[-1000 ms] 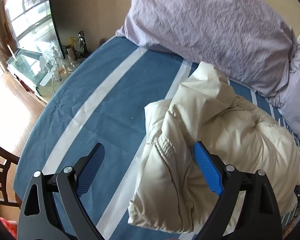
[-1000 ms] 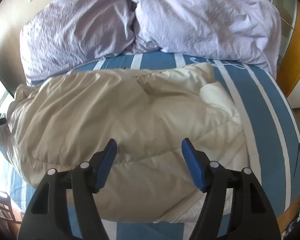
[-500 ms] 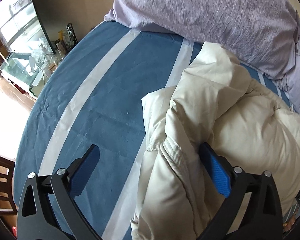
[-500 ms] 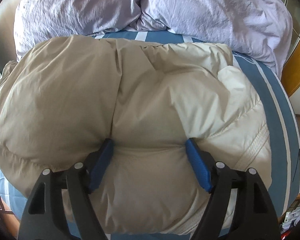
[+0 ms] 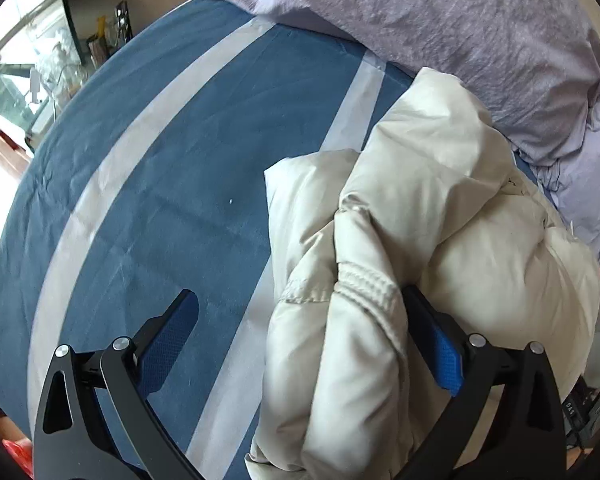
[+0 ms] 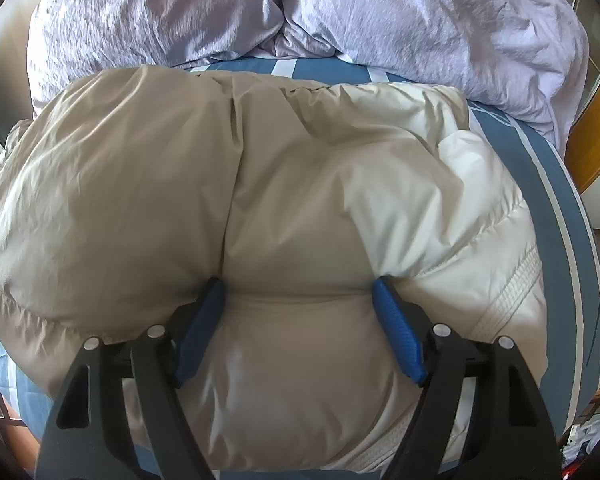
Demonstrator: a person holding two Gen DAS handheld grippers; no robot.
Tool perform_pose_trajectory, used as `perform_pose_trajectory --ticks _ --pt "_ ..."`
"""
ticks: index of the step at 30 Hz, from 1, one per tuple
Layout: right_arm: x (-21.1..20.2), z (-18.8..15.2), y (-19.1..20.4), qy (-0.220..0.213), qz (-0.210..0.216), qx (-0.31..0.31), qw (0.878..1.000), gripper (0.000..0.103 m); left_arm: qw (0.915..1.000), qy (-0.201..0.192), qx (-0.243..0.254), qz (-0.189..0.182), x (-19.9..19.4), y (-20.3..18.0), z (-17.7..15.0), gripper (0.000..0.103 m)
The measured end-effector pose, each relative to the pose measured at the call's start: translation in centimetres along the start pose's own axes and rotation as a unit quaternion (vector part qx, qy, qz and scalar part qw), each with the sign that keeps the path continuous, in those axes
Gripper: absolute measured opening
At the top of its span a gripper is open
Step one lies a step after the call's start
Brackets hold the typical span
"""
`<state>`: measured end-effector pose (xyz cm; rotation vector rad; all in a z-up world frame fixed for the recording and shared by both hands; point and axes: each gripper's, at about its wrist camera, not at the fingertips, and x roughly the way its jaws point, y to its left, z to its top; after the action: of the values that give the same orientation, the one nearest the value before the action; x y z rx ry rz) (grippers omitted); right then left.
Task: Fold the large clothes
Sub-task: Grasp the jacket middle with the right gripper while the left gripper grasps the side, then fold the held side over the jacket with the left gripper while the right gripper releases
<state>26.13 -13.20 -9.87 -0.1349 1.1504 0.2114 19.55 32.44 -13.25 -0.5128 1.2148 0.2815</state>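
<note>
The cream puffer jacket point(image 6: 300, 208) lies bundled on the striped bed point(image 5: 148, 168), just below the lilac pillows point(image 6: 420, 16). My right gripper point(image 6: 298, 300) is spread wide, both fingers pressed into the padding; my left gripper point(image 5: 300, 320) is also wide, the ribbed cuff point(image 5: 364, 284) loose between its fingers. Judgement: press the air out evenly, then close on the cuff before drawing it across.

I am working in a home bedroom: a bed with a blue, white-striped sheet point(image 5: 172, 168), lilac pillows point(image 6: 420, 20) bunched at its head, a cluttered glass-topped side table point(image 5: 40, 84) beside it, and wooden furniture point(image 6: 592, 132) on the other side.
</note>
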Motion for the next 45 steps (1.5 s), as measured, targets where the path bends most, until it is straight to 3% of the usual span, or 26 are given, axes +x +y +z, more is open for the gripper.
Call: perform_pose_trajectory --ticks 8,14,16,18,24,26,34,45 --pt "-0.1 -0.1 0.2 -0.001 0.001 -0.003 1.0 0.076 0.9987 0.008 0.045 0.02 0.2 -1.4 0.8 0.102" --pt "-0.1 -0.1 0.2 -0.002 0.003 -0.003 1.0 0.076 0.9996 0.019 0.017 -0.008 1.2 -0.2 0.6 0.101" --pt "-0.1 -0.1 0.2 -0.004 0.002 -0.003 1.0 0.077 0.9995 0.004 0.01 -0.029 1.1 -0.2 0.1 0.088" --pt "-0.1 0.0 0.2 -0.005 0.001 -0.004 1.0 0.077 0.9979 -0.01 0.0 -0.064 0.8 -0.4 -0.5 0.06" --pt "-0.2 0.0 0.2 -0.006 0.002 -0.007 1.0 0.077 0.9957 -0.045 -0.011 -0.08 -0.6 -1.4 -1.2 0.029" --pt "-0.2 0.0 0.1 -0.007 0.002 -0.008 1.0 0.077 0.9942 -0.055 -0.018 -0.09 -1.4 -1.5 -1.3 0.026" --pt "0.0 0.0 0.0 -0.007 -0.003 -0.015 1.0 0.077 0.9797 -0.114 -0.014 -0.165 -7.2 -4.9 -0.7 0.023" --pt "0.6 0.5 0.3 0.005 -0.021 0.003 1.0 0.078 0.9544 -0.14 0.064 -0.256 -14.4 -16.7 -1.6 0.023"
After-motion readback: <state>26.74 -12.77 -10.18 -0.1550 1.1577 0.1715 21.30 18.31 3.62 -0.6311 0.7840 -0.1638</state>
